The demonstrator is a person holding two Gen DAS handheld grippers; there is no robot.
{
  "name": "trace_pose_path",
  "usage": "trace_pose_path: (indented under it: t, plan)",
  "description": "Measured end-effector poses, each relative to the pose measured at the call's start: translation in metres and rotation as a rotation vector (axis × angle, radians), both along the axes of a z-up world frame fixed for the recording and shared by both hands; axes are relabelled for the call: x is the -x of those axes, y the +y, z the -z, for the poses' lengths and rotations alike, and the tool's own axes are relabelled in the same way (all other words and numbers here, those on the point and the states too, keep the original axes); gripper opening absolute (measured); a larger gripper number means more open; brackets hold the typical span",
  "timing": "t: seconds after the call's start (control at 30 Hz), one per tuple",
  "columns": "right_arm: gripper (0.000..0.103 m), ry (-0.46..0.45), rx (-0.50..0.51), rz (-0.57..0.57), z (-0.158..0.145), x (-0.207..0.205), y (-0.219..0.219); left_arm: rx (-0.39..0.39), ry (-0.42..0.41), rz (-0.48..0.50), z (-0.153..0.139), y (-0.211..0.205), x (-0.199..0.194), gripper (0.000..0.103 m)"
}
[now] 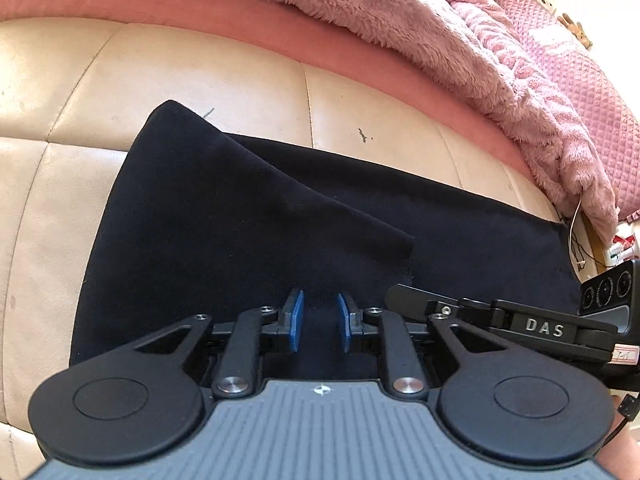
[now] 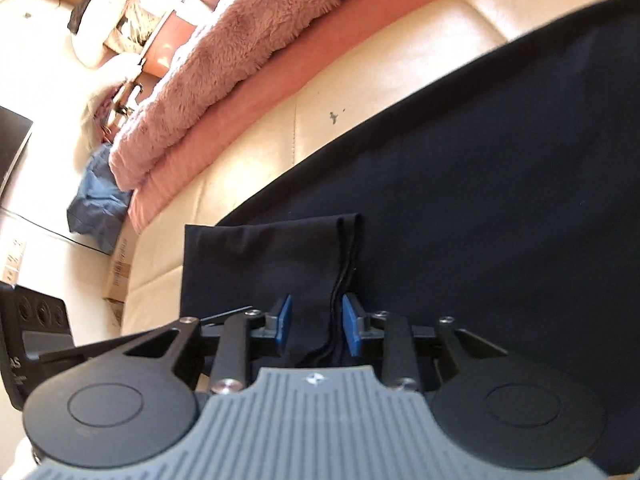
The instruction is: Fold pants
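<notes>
We see the dark navy fabric pants [image 1: 248, 216] lying on a cream leather cushion [image 1: 80, 92]. Our left tool [image 1: 320, 326] hovers spread over them; our right tool [image 2: 316, 322] straddles a raised fold, pads apart. A fluffy pink blanket [image 1: 440, 40] lies at one o'clock.

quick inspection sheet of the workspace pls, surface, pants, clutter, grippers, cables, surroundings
surface: cream leather cushion, seamed, a few dark specks
job's things: dark pants lying partly folded on the cushion
clutter: pink fleece blanket heaped behind the pants
grippers: left gripper open over the pants; right gripper open, a fold of pants between its pads, not pinched
cables: thin wires at the cushion's far end
surroundings: cardboard box and blue cloth beyond the cushion
</notes>
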State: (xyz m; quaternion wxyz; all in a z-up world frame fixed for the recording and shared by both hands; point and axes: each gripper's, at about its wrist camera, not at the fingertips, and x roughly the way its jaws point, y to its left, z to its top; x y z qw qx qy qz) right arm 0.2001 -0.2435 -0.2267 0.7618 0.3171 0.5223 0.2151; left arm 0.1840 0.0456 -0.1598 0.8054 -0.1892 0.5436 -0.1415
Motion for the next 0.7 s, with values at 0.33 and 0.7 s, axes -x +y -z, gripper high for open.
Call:
trace_pose_path:
  t: [0.33, 0.7]
  plan:
    - [0.0, -0.102, 0.015, -0.027, -0.045, 0.0, 0.007, -0.03, -0.166, -0.134, -0.054, 0.034, 0.016, 0.022]
    - [0.0, -0.38, 0.153, -0.108, -0.213, -0.017, -0.079, -0.074, -0.233, -0.19, -0.086, 0.045, 0.037, 0.022]
